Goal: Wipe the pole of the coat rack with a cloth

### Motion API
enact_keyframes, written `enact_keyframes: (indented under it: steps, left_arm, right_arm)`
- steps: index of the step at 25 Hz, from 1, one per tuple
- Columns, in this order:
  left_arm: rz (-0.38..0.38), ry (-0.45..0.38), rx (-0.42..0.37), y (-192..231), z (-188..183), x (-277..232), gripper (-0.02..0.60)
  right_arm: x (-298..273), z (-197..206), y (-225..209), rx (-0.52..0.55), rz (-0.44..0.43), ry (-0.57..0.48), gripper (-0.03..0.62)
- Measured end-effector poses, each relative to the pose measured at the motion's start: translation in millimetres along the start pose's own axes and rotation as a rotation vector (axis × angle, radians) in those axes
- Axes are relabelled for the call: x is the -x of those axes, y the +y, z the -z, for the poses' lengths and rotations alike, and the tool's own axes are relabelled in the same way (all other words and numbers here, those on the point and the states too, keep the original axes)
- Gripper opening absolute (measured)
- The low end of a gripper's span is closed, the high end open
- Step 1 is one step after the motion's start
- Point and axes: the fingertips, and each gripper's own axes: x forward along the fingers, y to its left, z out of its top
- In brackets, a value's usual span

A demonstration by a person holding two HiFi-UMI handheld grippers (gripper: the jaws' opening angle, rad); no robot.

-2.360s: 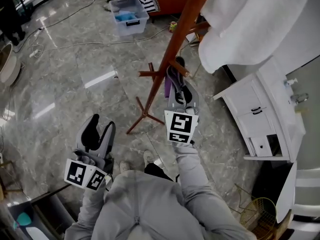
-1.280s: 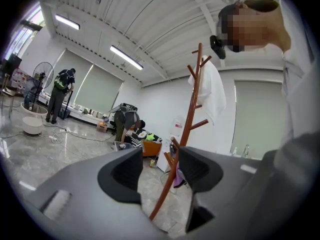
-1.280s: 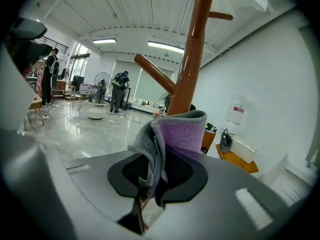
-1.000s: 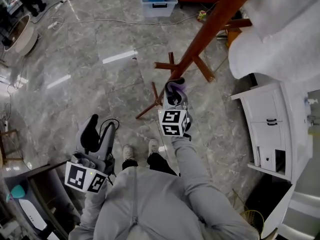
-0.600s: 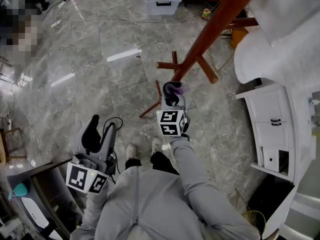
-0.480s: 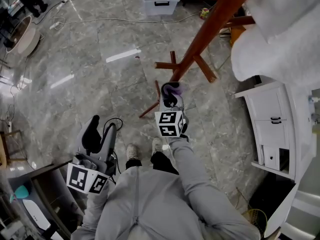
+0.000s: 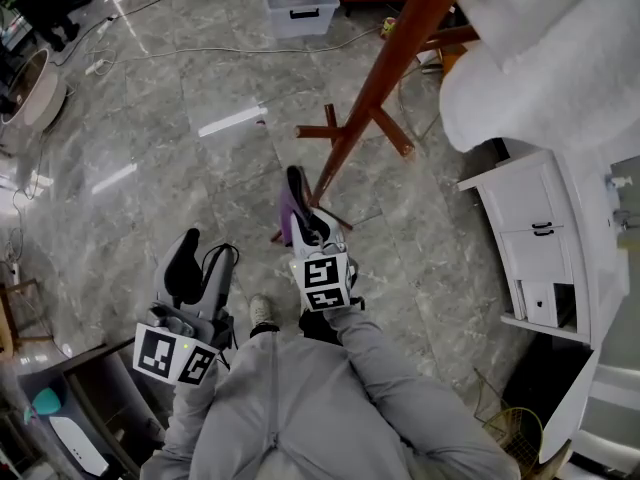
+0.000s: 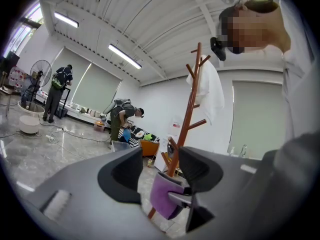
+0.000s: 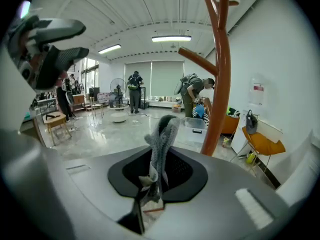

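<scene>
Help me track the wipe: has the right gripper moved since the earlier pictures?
Yes. The right gripper, shut on the purple cloth, has gone down the coat rack pole, from its lower pegs toward its legs.

Right gripper [image 7: 300, 208]: arm extended forward, jaws closed on the purple cloth [image 7: 288, 216], just left of the coat rack pole [image 7: 372, 83]. Left gripper [image 7: 203, 260]: close to the body, well apart from the pole, jaws apart, empty.

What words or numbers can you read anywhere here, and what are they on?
No words or numbers can be read.
Wall sign: red and white, too blurred to read.
Marker cube: black-and-white squares, no letters.
</scene>
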Motion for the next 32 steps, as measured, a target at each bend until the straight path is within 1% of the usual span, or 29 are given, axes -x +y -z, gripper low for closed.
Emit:
enact_keyframes:
  steps: [8,14,18,21,23,25,27,32]
  left_arm:
    - [0.052,-0.015,0.005,-7,-5,-1,0.242]
    - [0.080,-0.037,0.001,-7,-14,1,0.242]
    - [0.101,-0.050,-0.003,-7,-19,2,0.242]
    - [0.115,-0.060,-0.006,-7,-23,3,0.242]
    - [0.122,-0.065,-0.009,-6,-26,5,0.242]
    - [0.128,-0.071,-0.011,-6,-28,6,0.242]
    - [0.135,-0.078,-0.012,-5,-30,7,0.242]
    - [0.156,-0.088,-0.020,-3,-34,8,0.242]
  right_arm:
    - [43,-76,27,0.040,-0.023,-0.184,0.052]
    - [74,-117,26,0.039,0.014,-0.287,0.052]
    - [92,-128,19,0.036,0.059,-0.315,0.052]
    - [108,-136,16,0.040,0.090,-0.317,0.052]
    - [120,-143,12,0.038,0.116,-0.345,0.052]
    - [132,-150,9,0.054,0.145,-0.364,0.052]
    - [143,-156,7,0.086,0.173,-0.357,0.052]
    - [167,-166,-2,0.101,0.245,-0.380,0.052]
